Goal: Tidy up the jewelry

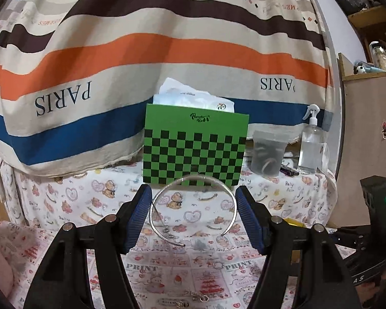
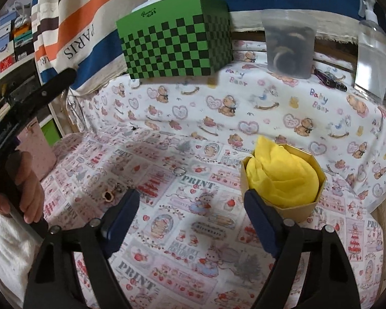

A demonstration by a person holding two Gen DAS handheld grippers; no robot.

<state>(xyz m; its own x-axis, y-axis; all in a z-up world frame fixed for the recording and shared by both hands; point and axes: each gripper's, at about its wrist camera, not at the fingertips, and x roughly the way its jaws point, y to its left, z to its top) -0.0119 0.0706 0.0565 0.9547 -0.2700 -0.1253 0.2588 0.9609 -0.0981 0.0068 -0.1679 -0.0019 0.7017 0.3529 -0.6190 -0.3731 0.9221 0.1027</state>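
Observation:
My left gripper [image 1: 193, 193] is shut on a silver open bangle [image 1: 193, 207], its two blue pads pressing the bangle's sides and holding it above the patterned cloth. A small ring [image 1: 218, 264] and a chain piece [image 1: 196, 296] lie on the cloth below it. My right gripper [image 2: 191, 195] is open and empty, low over the cloth. A gold octagonal box [image 2: 285, 206] lined with yellow tissue stands just right of its right finger. The ring [image 2: 179, 171] and a small charm [image 2: 108, 195] lie on the cloth ahead and to the left.
A green checkered box [image 1: 194, 149] [image 2: 175, 43] stands at the back. A translucent cup [image 1: 269, 154] [image 2: 289, 49], a spray bottle [image 1: 311, 141] [image 2: 371, 49] and a dark pen [image 2: 329, 78] stand to its right. A striped cloth [image 1: 141, 51] hangs behind. A pink box [image 2: 38, 146] is at left.

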